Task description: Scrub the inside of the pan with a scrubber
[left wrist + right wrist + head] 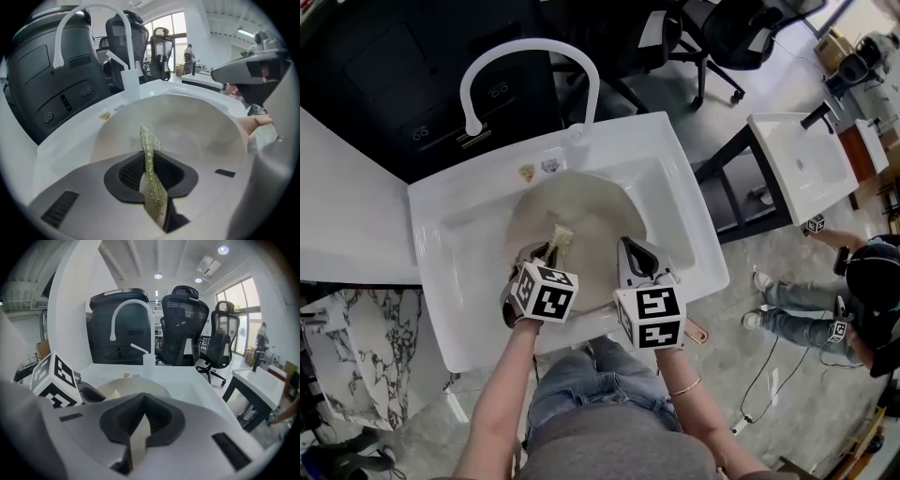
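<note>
A cream pan [591, 211] lies in the white sink [675, 178]. My left gripper [546, 251] is over the pan's near left side, shut on a thin green glittery scrubber [560, 236] that sticks out past the jaws over the pan's inside. In the left gripper view the scrubber [151, 164] stands edge-on between the jaws, with the pan's bowl [187, 136] behind it. My right gripper [633, 258] is at the pan's near right side, shut on the pan's beige edge [136, 439]. A copper handle end [698, 333] shows beyond the sink's front edge.
A white arched faucet [525, 56] rises at the sink's back. A white counter [347, 216] lies to the left, with a marbled surface [356, 328] below it. A second sink [806, 164], a person [825, 300] and an office chair [722, 37] are on the right.
</note>
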Motion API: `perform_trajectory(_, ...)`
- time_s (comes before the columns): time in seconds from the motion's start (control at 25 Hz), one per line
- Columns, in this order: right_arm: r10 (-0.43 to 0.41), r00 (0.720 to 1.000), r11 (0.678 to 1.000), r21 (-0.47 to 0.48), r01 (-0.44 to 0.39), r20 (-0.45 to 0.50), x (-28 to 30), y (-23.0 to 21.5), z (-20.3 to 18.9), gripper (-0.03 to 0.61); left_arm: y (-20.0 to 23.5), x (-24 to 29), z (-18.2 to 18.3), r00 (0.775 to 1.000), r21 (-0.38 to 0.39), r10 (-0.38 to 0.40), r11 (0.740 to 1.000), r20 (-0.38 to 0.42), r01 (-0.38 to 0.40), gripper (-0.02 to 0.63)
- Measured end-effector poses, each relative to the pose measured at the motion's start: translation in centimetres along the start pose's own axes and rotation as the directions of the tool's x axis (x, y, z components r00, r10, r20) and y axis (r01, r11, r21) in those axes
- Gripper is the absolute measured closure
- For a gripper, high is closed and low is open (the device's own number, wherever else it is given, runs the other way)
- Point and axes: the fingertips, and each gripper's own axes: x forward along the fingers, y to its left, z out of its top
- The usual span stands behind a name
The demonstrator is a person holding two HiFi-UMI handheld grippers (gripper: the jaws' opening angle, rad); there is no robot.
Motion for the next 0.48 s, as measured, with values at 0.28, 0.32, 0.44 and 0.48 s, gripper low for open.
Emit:
perform_trajectory(0.28,0.023,1.0,0.999,-0.023,-0.023,0.006,0.6,0.8,0.6,0.569,3.1,-0.8,-0.2,0.995,0.012,0.104,0.994,0.011,-0.104,0.541)
perform_trajectory(0.32,0.024,1.0,0.999,-0.024,-0.024,0.007,0.6,0.9,0.6,0.569,3.6,-1.1,-0.2,0.993,0.002,0.115,0.993,0.014,-0.115,0.541)
perform_trajectory(0.44,0.028,1.0,0.999,-0.028,-0.028,0.012,0.5,1.2,0.9,0.569,5.1,-1.8,-0.3,0.988,-0.024,0.151,0.988,0.027,-0.15,0.541)
perform_trajectory(0.48,0.03,0.999,0.999,-0.029,-0.029,0.013,0.5,1.3,0.9,0.569,5.6,-2.1,-0.2,0.986,-0.031,0.165,0.986,0.034,-0.164,0.541)
